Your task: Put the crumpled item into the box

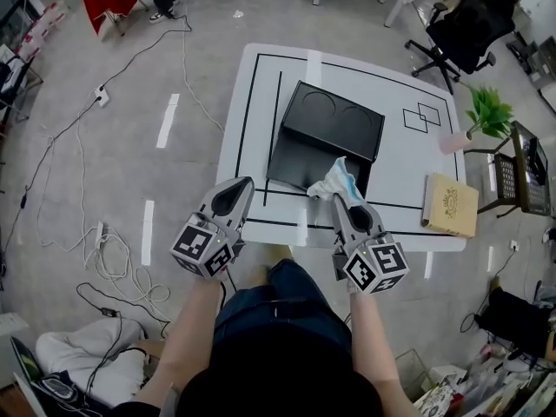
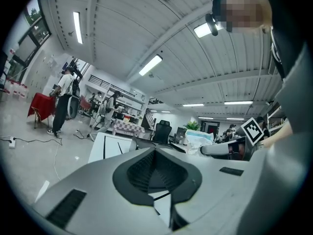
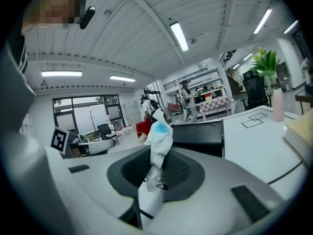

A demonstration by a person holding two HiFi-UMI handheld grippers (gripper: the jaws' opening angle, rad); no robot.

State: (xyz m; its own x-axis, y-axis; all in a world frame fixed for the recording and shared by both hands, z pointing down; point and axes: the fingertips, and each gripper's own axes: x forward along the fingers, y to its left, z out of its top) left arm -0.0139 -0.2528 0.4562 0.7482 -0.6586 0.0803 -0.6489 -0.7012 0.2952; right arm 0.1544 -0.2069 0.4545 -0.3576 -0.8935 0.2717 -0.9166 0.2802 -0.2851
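Observation:
A black box [image 1: 328, 133] stands in the middle of the white table [image 1: 408, 159]. My right gripper [image 1: 340, 200] is shut on the crumpled white and blue item [image 1: 334, 181], which hangs over the box's near right corner. In the right gripper view the crumpled item [image 3: 157, 140] sticks up from between the jaws, with the black box [image 3: 198, 132] just behind it. My left gripper [image 1: 236, 196] hovers over the table's near left edge, shut and holding nothing. In the left gripper view the left gripper [image 2: 154, 153] points across the table, and the crumpled item [image 2: 198, 141] shows at the right.
A tan book [image 1: 451, 204] lies at the table's right edge. A pink vase [image 1: 454, 141] with a green plant stands behind it. An office chair [image 1: 465, 24] is beyond the far right corner. Cables [image 1: 104, 259] trail over the floor at the left.

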